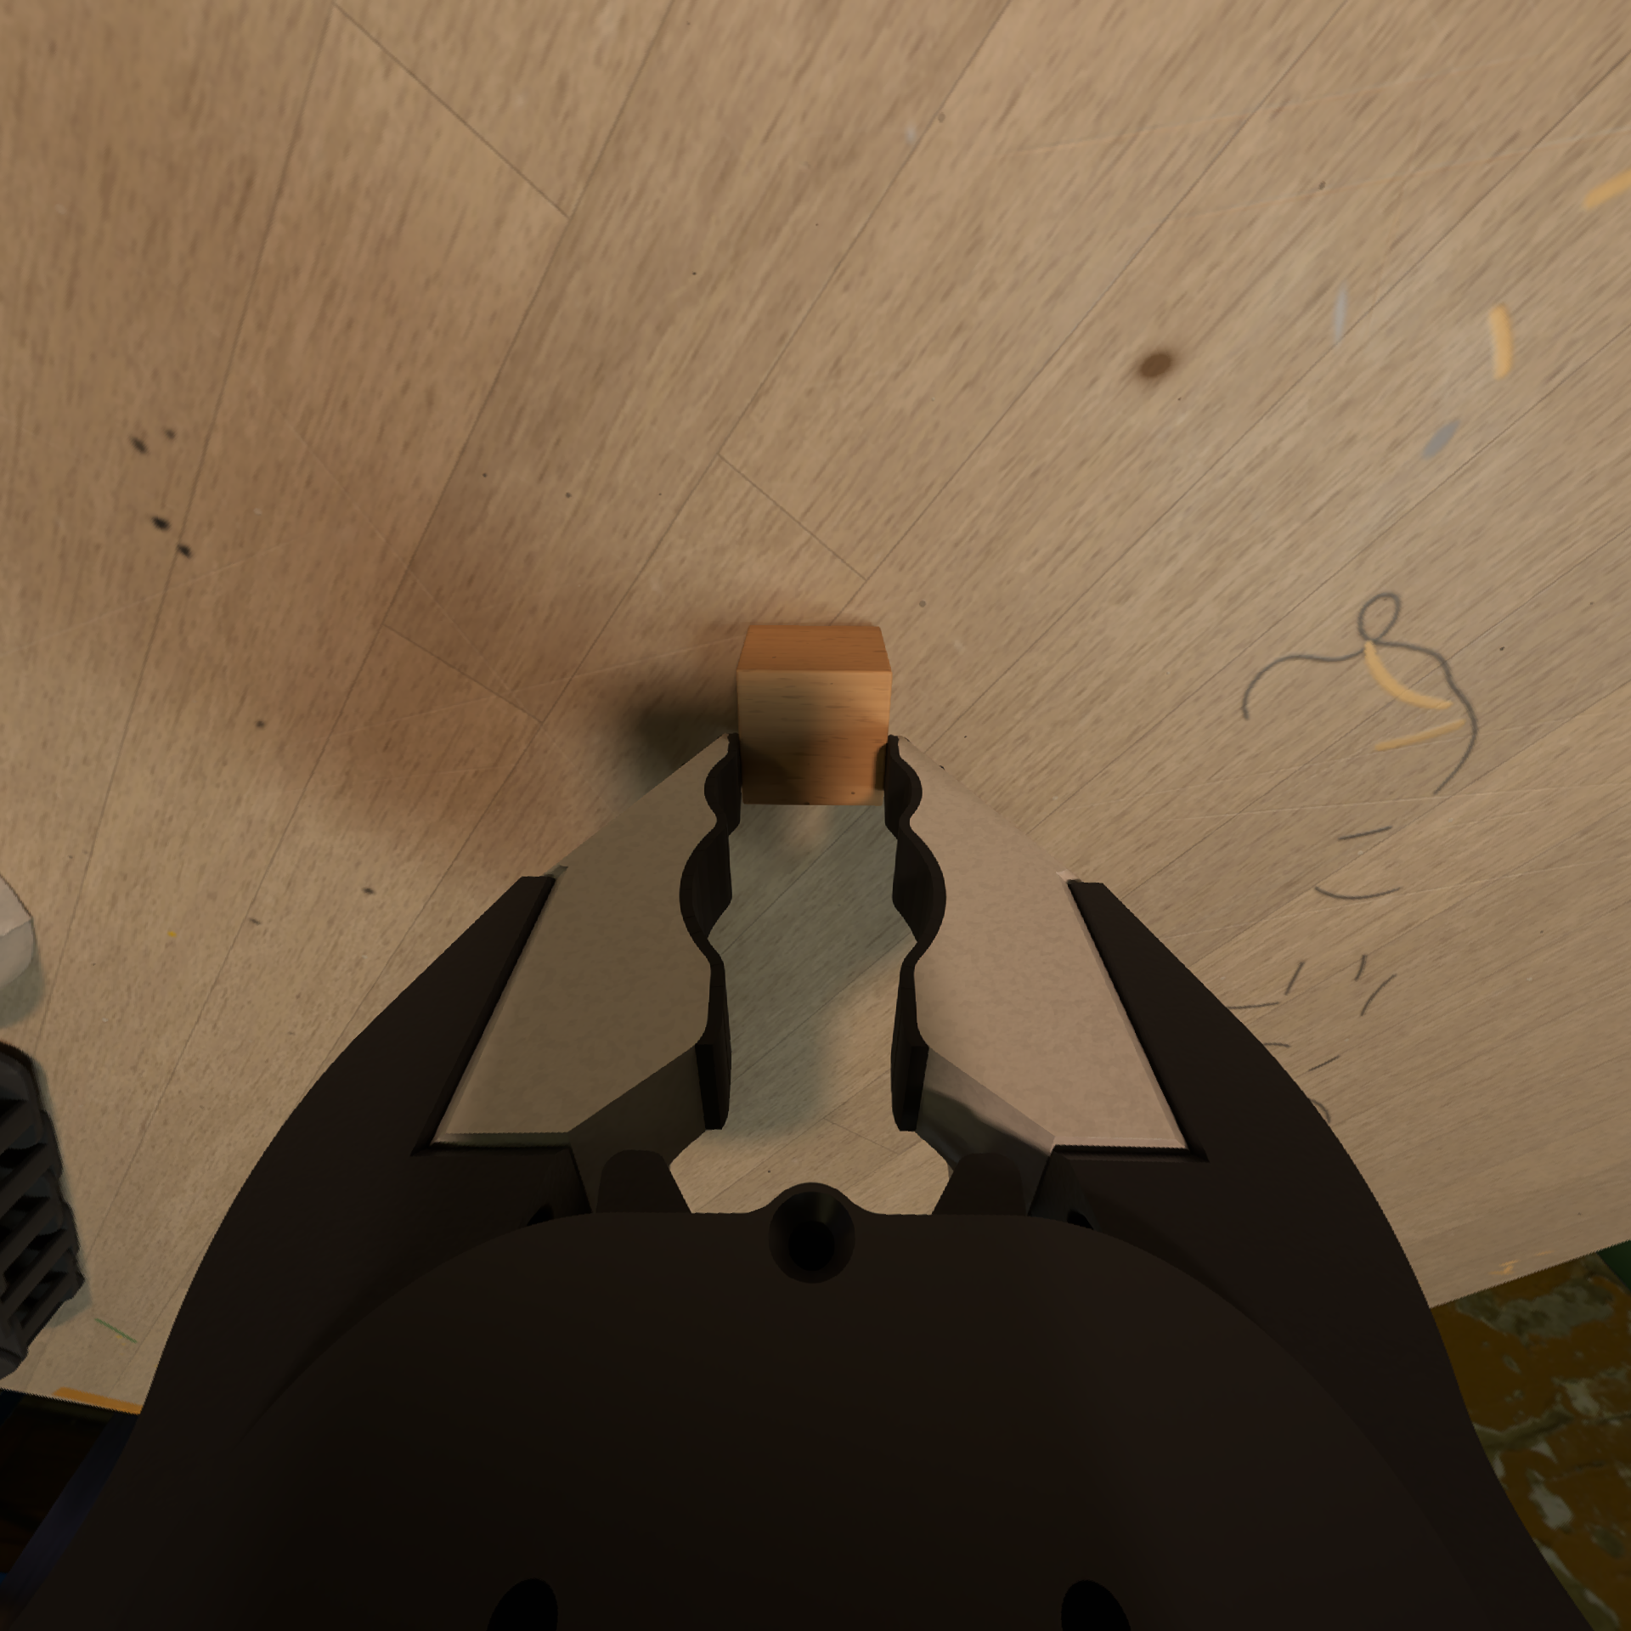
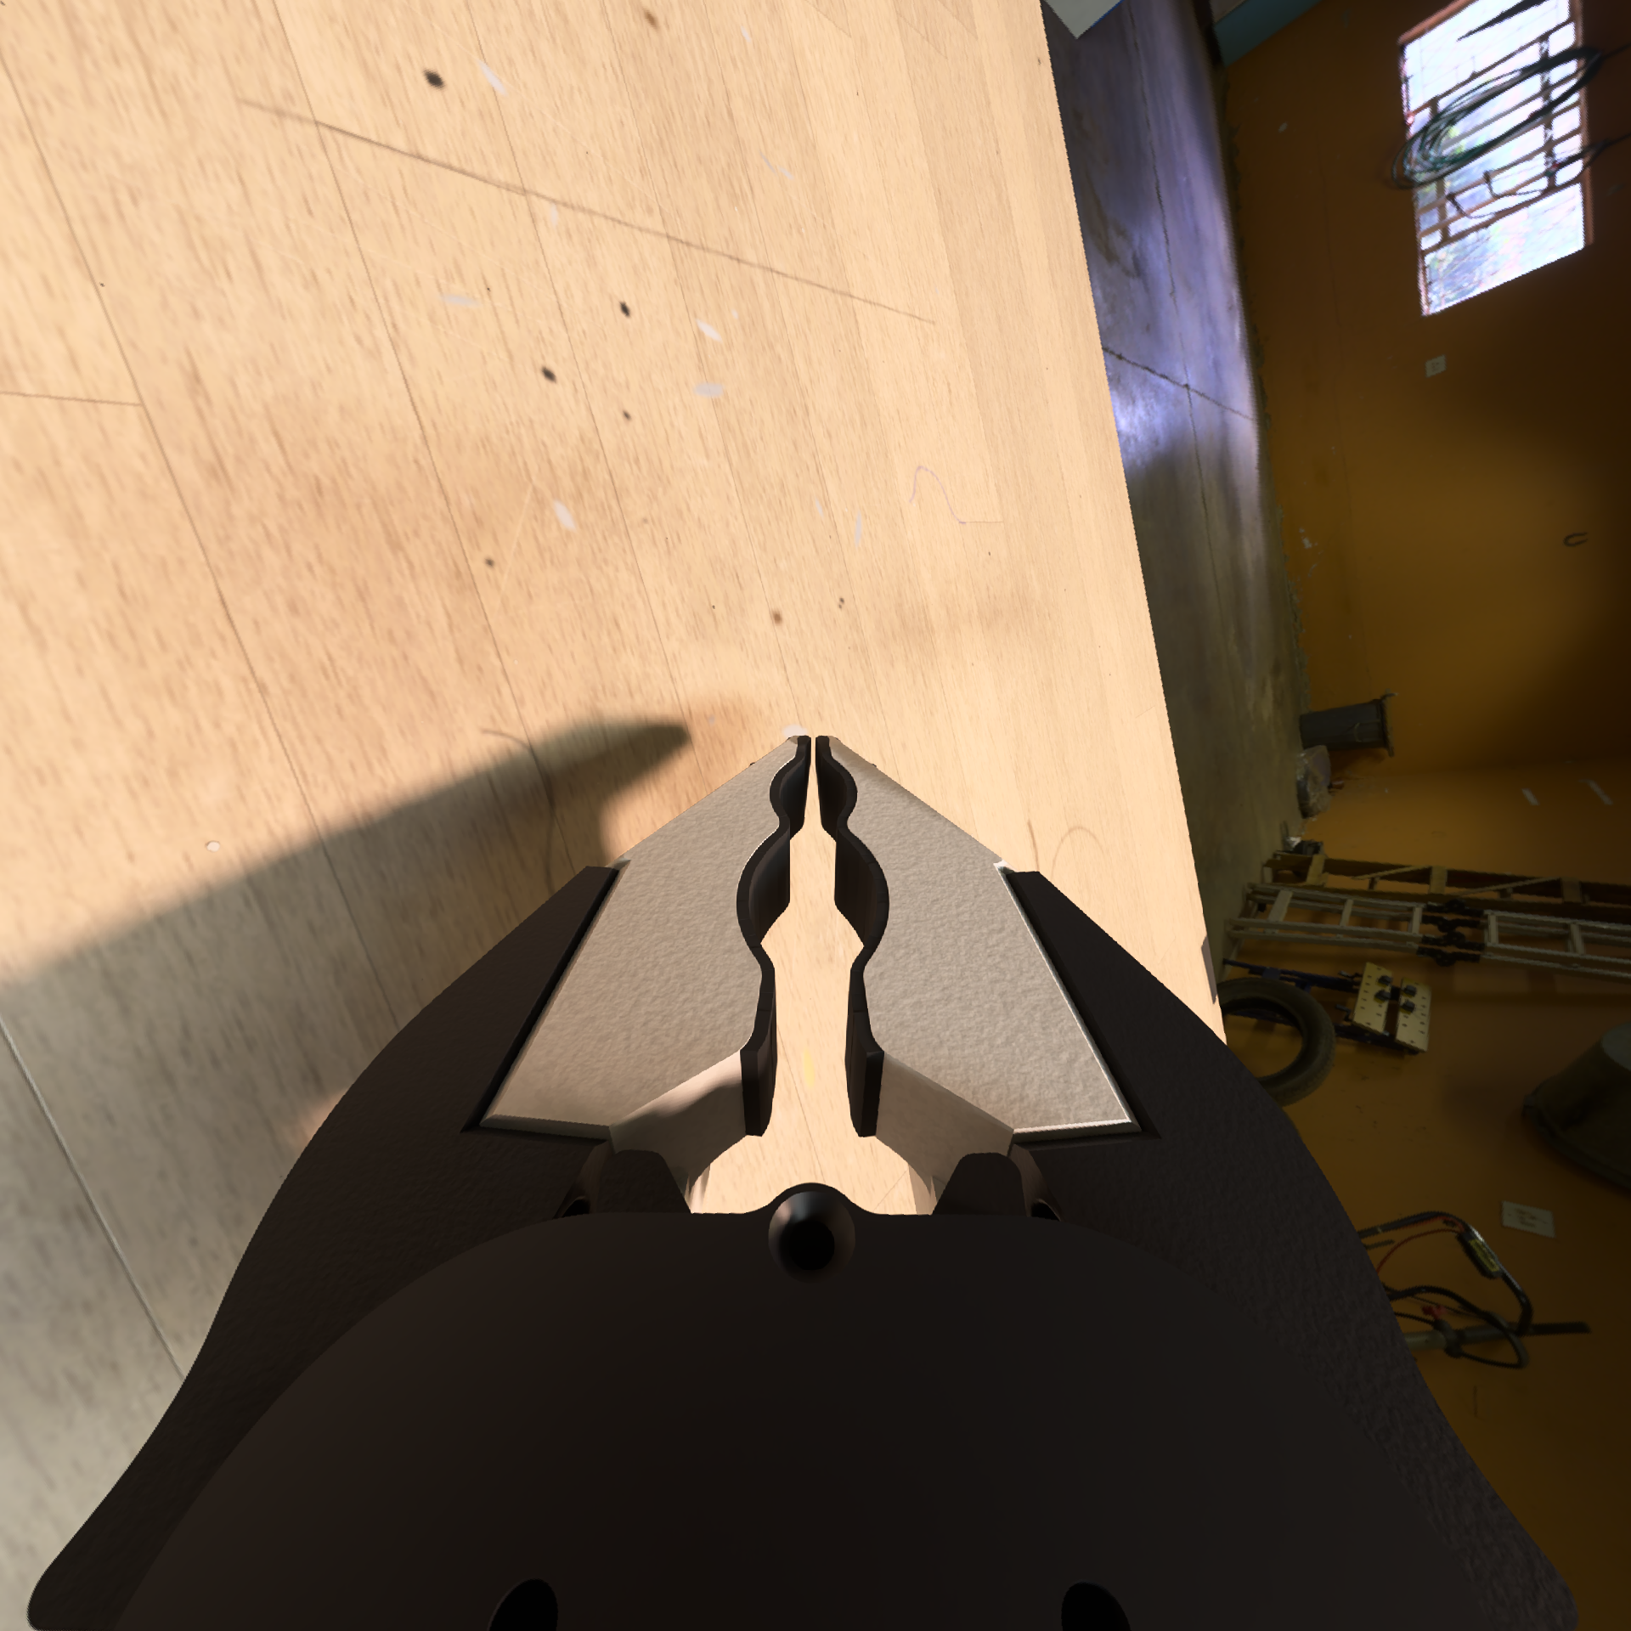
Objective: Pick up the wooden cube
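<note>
We saw the cube (image 1: 814, 717) held between the tips of the left gripper (image 1: 814, 766), whose jaws were clamped on its two side faces near the lower end, so most of the block stood out past the fingertips. Below it lay the pale wooden table (image 1: 1059, 265), with a soft dark shadow just left of the cube; we could not tell whether the cube touched the table. Grey and yellow scribbles (image 1: 1377, 697) marked the wood to the right, well apart from the cube, and a black ribbed object (image 1: 31, 1209) showed at the left edge.

In the right wrist view we found the right gripper (image 2: 812, 741) with jaws together at the tips, nothing between them, over a sunlit part of the table (image 2: 441, 441) near its edge. Beyond that edge were an orange wall, a barred window (image 2: 1496, 150) and ladders (image 2: 1447, 927).
</note>
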Tool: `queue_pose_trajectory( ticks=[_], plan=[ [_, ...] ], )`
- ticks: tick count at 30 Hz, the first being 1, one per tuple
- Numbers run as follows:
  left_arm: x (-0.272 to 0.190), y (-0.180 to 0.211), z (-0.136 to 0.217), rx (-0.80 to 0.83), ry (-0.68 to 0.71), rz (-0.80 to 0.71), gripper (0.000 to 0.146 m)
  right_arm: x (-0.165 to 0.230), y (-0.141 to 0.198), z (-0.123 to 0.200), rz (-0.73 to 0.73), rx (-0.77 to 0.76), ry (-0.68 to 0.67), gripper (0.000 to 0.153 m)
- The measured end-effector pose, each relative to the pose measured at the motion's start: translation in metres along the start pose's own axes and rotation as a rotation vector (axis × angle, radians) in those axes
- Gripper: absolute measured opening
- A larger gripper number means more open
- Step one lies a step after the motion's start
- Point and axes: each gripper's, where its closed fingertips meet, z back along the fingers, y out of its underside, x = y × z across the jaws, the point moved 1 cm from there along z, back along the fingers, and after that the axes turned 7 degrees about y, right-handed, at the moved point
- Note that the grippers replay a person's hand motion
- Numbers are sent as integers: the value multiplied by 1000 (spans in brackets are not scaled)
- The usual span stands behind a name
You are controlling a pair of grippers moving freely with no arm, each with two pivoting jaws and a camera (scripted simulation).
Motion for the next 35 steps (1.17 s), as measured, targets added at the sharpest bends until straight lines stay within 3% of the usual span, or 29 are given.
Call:
queue_pose_trajectory(
  ticks=[7,11,16,19,24,28,31,35],
  plan=[
    [7,3,24,-85,-24,23,32,1,1,-1,1,5,-6,1],
    [13,4,57,-234,-20,46,32,-1,-1,0,9,0,4,1],
    [-8,-6,101,-482,101,-23,32,-8,-12,5,11,-34,34,1],
    [-34,-12,113,-538,160,-90,32,-15,-27,12,25,-87,82,1],
    [-100,-36,112,-548,181,-199,32,-12,-83,37,185,-270,184,11],
    [-168,-55,101,-438,216,-326,32,4,-139,70,370,-468,325,29],
    [-204,-64,91,-352,226,-374,32,10,-162,91,447,-575,416,37],
    [-232,-71,83,-284,238,-385,32,26,-171,102,477,-629,328,42]
  ],
)
